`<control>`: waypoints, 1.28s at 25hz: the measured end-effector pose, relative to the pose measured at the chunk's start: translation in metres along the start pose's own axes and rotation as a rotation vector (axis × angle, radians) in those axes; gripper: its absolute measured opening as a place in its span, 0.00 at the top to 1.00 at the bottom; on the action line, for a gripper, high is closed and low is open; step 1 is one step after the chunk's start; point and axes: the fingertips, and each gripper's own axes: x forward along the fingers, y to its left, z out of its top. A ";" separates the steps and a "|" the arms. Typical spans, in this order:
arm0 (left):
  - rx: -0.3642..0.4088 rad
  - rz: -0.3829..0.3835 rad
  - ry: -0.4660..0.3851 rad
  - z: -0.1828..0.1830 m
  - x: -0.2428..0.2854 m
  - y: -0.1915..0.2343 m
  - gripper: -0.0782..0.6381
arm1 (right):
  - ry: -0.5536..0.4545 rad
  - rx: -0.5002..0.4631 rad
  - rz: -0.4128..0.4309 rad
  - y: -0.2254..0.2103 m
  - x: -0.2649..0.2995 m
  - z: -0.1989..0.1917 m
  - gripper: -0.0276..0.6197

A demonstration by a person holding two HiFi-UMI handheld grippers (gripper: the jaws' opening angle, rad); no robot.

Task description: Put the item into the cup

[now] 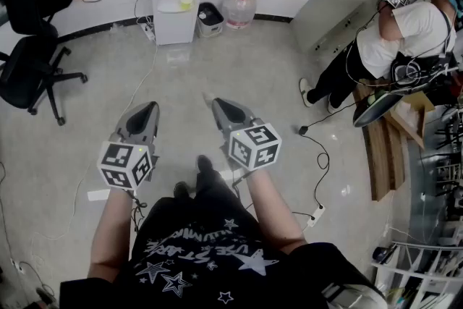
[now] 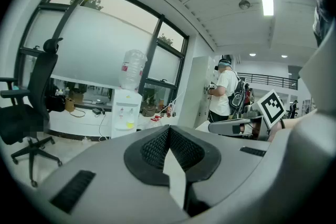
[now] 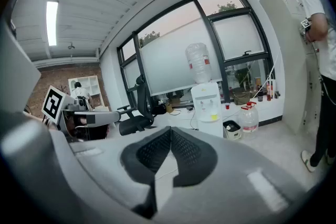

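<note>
We hold both grippers out over the floor (image 1: 181,76). The left gripper (image 1: 150,109) is pressed together on nothing, and so is the right gripper (image 1: 218,104). No item or cup is in sight, so we can't judge its weight or where to grip it.

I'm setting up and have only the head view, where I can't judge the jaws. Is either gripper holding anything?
Observer: No. The left gripper has its jaws together, with nothing between them.
Operator: And the right?
Observer: The right gripper is also shut and empty.
Operator: Any cup ahead?
Observer: None in either gripper view. Both face a water dispenser, its upturned bottle against a window.
</note>
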 end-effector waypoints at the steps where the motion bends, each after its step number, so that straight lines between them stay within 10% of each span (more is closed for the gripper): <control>1: 0.000 -0.001 -0.001 0.001 -0.002 0.000 0.89 | 0.002 -0.002 0.000 0.002 0.000 0.000 0.95; 32: -0.059 0.072 0.008 -0.012 -0.020 0.042 0.89 | -0.019 0.020 0.011 0.007 0.025 0.006 0.95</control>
